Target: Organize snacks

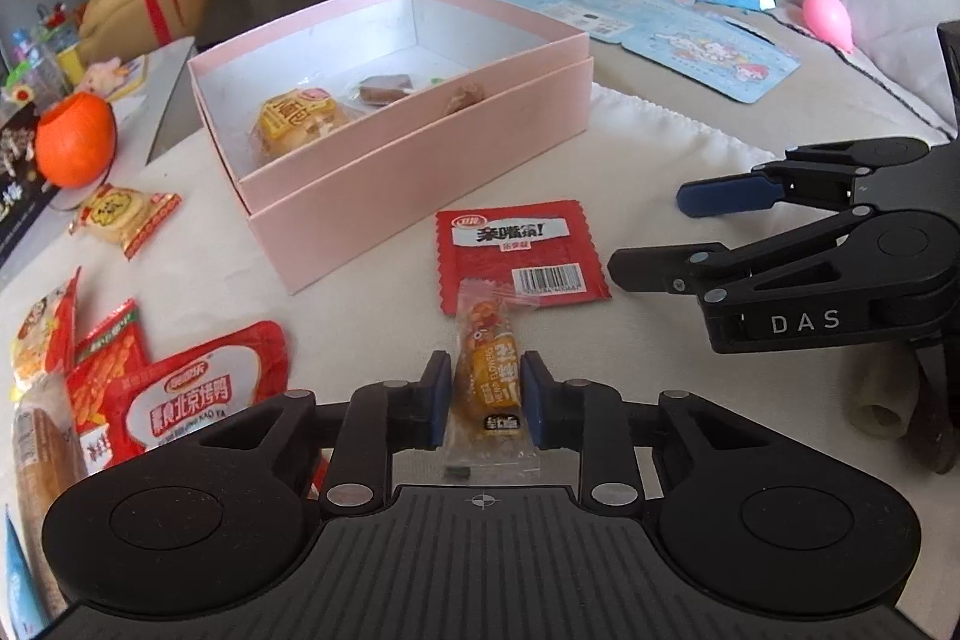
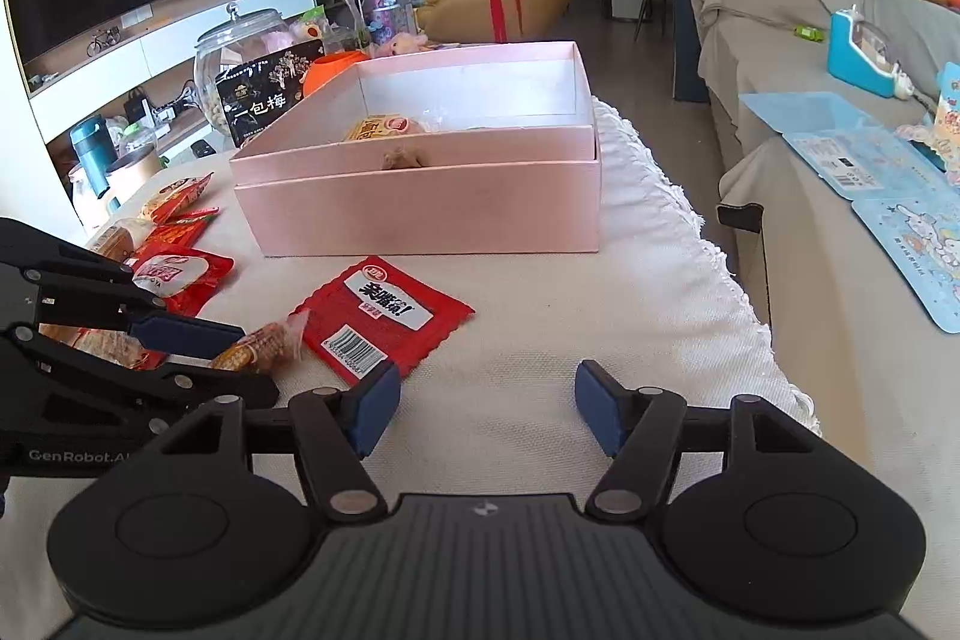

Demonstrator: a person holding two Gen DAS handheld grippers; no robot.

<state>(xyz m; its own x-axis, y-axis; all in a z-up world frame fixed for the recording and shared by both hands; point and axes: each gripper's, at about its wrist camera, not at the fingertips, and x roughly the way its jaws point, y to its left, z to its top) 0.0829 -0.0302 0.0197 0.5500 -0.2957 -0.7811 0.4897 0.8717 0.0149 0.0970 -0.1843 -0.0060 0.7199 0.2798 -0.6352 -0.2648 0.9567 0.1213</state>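
My left gripper [image 1: 486, 394] is clamped on a small orange snack stick [image 1: 489, 376], pads pressing its two sides, its long axis running straight ahead from my fingers toward the red packet [image 1: 519, 250] it overlaps. Beyond that packet, nearer the tabletop's far edge, stands the open pink box [image 1: 420, 160], already holding a few snacks. My right gripper [image 2: 487, 409] hangs beside, jaws apart and empty, closest to the red packet.
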